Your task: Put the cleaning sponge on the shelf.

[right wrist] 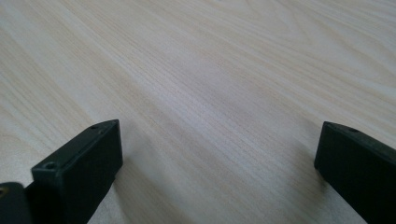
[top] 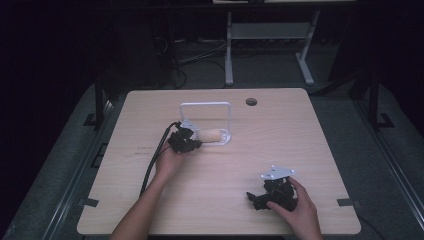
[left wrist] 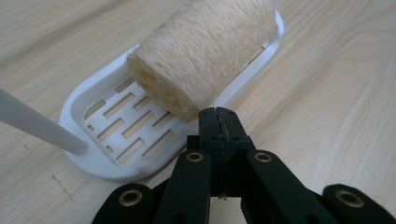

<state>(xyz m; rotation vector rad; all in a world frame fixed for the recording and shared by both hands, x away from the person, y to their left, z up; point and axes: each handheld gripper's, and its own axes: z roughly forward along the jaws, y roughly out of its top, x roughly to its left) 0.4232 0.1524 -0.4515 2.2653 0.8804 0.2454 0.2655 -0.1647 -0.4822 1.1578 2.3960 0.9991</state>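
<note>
now my left gripper (left wrist: 219,116), jaws pressed together, nudges the loofah roll (left wrist: 201,51) on the white rack (left wrist: 100,161); right gripper (right wrist: 219,154), spread, rests near-right. next, i'd judge, pushing gently.

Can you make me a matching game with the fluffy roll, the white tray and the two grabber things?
Things:
1. loofah roll
2. white slotted tray
3. left gripper
4. right gripper

States:
A. fingers wide apart over bare table
B. lies on its side on the tray
C. fingers shut together, tips at the roll
D. sits flat on the wooden table

Pairs: 1-B, 2-D, 3-C, 4-A
</note>
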